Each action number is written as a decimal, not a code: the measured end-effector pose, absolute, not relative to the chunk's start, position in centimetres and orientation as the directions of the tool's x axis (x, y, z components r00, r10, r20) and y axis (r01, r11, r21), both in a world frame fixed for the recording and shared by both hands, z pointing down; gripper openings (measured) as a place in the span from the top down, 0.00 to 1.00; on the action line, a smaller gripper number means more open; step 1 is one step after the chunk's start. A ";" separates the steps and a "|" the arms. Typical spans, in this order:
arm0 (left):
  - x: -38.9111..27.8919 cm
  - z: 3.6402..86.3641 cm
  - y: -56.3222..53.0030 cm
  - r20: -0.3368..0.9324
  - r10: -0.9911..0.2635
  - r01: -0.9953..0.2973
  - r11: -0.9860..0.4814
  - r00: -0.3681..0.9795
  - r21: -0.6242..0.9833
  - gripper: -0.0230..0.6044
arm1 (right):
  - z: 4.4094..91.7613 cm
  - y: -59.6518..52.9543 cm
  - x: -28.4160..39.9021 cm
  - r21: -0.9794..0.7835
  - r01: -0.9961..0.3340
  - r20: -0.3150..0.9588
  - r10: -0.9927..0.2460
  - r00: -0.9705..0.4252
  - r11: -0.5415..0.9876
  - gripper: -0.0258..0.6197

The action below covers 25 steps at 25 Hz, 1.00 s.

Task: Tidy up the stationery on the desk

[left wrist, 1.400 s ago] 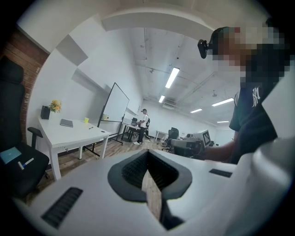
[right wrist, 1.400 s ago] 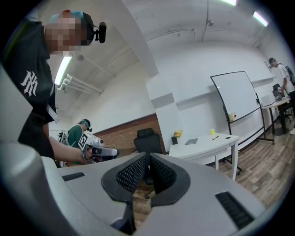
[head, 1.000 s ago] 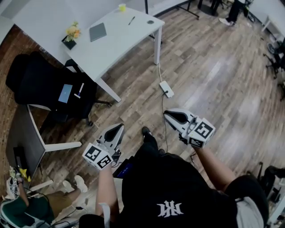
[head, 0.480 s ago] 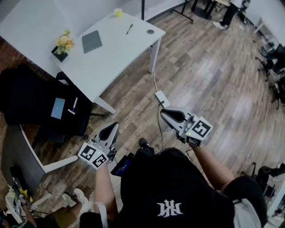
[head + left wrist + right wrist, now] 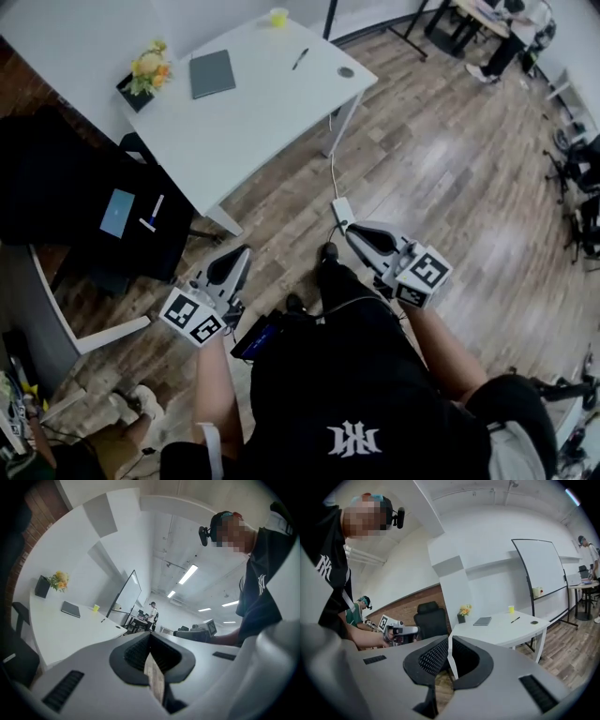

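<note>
Both closed and empty: left gripper [image 5: 239, 255], right gripper [image 5: 354, 230]. Pen [image 5: 300, 58] looks light, slim, probably rolls; pinch mid-barrel.

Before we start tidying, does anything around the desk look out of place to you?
Yes. A small blue card and a white marker lie on the seat of the black chair beside the white desk, rather than on the desk, where the grey notebook and pen sit.

desk [image 5: 262, 117]: white. notebook [image 5: 212, 73]: dark grey. pen [image 5: 300, 59]: black. cup [image 5: 278, 17]: yellow. flowers [image 5: 150, 64]: yellow and orange, in a black pot [image 5: 131, 92]. floor [image 5: 450, 159]: brown wood-grain planks. chair [image 5: 56, 183]: black.
</note>
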<state>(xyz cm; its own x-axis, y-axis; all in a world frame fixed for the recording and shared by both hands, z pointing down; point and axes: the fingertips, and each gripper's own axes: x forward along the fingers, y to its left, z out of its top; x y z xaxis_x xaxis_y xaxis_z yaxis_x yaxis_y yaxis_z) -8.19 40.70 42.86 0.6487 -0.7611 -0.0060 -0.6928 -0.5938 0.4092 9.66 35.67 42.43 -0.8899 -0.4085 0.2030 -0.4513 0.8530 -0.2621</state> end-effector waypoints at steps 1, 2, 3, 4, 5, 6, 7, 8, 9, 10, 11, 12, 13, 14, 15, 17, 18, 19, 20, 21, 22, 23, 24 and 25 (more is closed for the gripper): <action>-8.6 43.0 40.4 -0.004 -0.768 -0.700 -0.585 0.640 0.409 0.97 | 42.5 35.0 9.3 -0.261 -0.443 0.200 -0.401 -0.894 0.857 0.88; -8.9 43.2 40.1 0.000 -0.777 -0.709 -0.575 0.630 0.409 0.97 | 42.6 34.2 9.1 -0.261 -0.435 0.196 -0.394 -0.898 0.862 0.88; -9.3 43.4 39.8 0.006 -0.786 -0.719 -0.562 0.618 0.409 0.97 | 42.7 33.4 8.7 -0.261 -0.426 0.191 -0.387 -0.902 0.866 0.88; -9.8 43.5 39.5 0.015 -0.797 -0.731 -0.546 0.604 0.409 0.97 | 42.7 32.4 8.3 -0.262 -0.416 0.183 -0.378 -0.908 0.871 0.88; -10.3 43.6 39.2 0.025 -0.807 -0.743 -0.530 0.590 0.409 0.97 | 42.7 31.3 7.8 -0.266 -0.405 0.172 -0.370 -0.913 0.875 0.88; -10.8 43.7 38.7 0.038 -0.815 -0.754 -0.515 0.578 0.409 0.97 | 42.7 30.1 7.3 -0.272 -0.395 0.160 -0.364 -0.918 0.877 0.88; -11.2 43.8 38.1 0.052 -0.821 -0.762 -0.502 0.569 0.408 0.97 | 42.7 28.9 7.0 -0.278 -0.389 0.150 -0.360 -0.921 0.878 0.88; -11.4 43.9 37.4 0.064 -0.824 -0.768 -0.492 0.562 0.409 0.97 | 42.7 27.7 6.8 -0.281 -0.384 0.144 -0.357 -0.923 0.879 0.88; -11.4 44.0 36.5 0.074 -0.827 -0.773 -0.485 0.558 0.410 0.97 | 42.7 26.4 6.7 -0.282 -0.380 0.141 -0.354 -0.925 0.881 0.88; -11.3 44.0 35.5 0.081 -0.829 -0.776 -0.479 0.554 0.410 0.97 | 42.7 25.2 6.8 -0.281 -0.376 0.139 -0.351 -0.926 0.883 0.88; -11.2 43.9 34.4 0.085 -0.831 -0.779 -0.474 0.550 0.410 0.97 | 42.7 23.9 7.0 -0.282 -0.373 0.138 -0.347 -0.928 0.884 0.88; -10.9 43.8 33.2 0.088 -0.833 -0.783 -0.470 0.546 0.407 0.97 | 42.6 22.6 7.2 -0.285 -0.369 0.134 -0.344 -0.929 0.885 0.88; -10.6 43.5 31.9 0.091 -0.835 -0.786 -0.468 0.543 0.403 0.97 | 42.5 21.3 7.5 -0.288 -0.366 0.131 -0.343 -0.930 0.885 0.88; -10.3 43.2 30.7 0.092 -0.836 -0.789 -0.467 0.541 0.398 0.97 | 42.4 20.0 7.9 -0.291 -0.365 0.128 -0.342 -0.931 0.884 0.88; -9.9 42.9 29.4 0.093 -0.836 -0.792 -0.467 0.540 0.393 0.97 | 42.3 18.7 8.3 -0.293 -0.364 0.125 -0.342 -0.931 0.884 0.88; -9.1 42.3 26.9 0.097 -0.837 -0.796 -0.467 0.538 0.385 0.97 | 41.9 16.0 9.4 -0.295 -0.364 0.117 -0.345 -0.931 0.883 0.88; -8.7 42.0 25.5 0.099 -0.838 -0.798 -0.466 0.537 0.381 0.97 | 41.7 14.6 10.0 -0.294 -0.365 0.113 -0.347 -0.931 0.883 0.88; -8.2 41.7 24.2 0.101 -0.839 -0.801 -0.466 0.535 0.376 0.97 | 41.6 13.2 10.7 -0.293 -0.366 0.109 -0.350 -0.931 0.883 0.88; -7.7 41.4 23.0 0.103 -0.840 -0.805 -0.465 0.533 0.369 0.97 | 41.4 11.8 11.4 -0.294 -0.368 0.103 -0.353 -0.930 0.882 0.88; -7.2 41.1 21.8 0.106 -0.841 -0.808 -0.465 0.531 0.361 0.97 | 41.2 10.5 12.0 -0.296 -0.369 0.096 -0.357 -0.929 0.881 0.88; -6.8 40.7 20.6 0.109 -0.843 -0.813 -0.463 0.527 0.352 0.97 | 41.0 9.2 12.6 -0.300 -0.367 0.088 -0.358 -0.930 0.881 0.88; -6.5 40.3 19.5 0.112 -0.845 -0.819 -0.461 0.523 0.343 0.97 | 40.8 8.1 13.1 -0.302 -0.363 0.081 -0.355 -0.931 0.882 0.88; -6.1 40.0 18.4 0.114 -0.849 -0.825 -0.456 0.516 0.333 0.97 | 40.6 7.0 13.5 -0.303 -0.355 0.074 -0.349 -0.934 0.884 0.88; -5.9 39.8 17.3 0.117 -0.854 -0.833 -0.449 0.506 0.322 0.97 | 40.4 5.9 13.8 -0.303 -0.344 0.065 -0.341 -0.938 0.889 0.88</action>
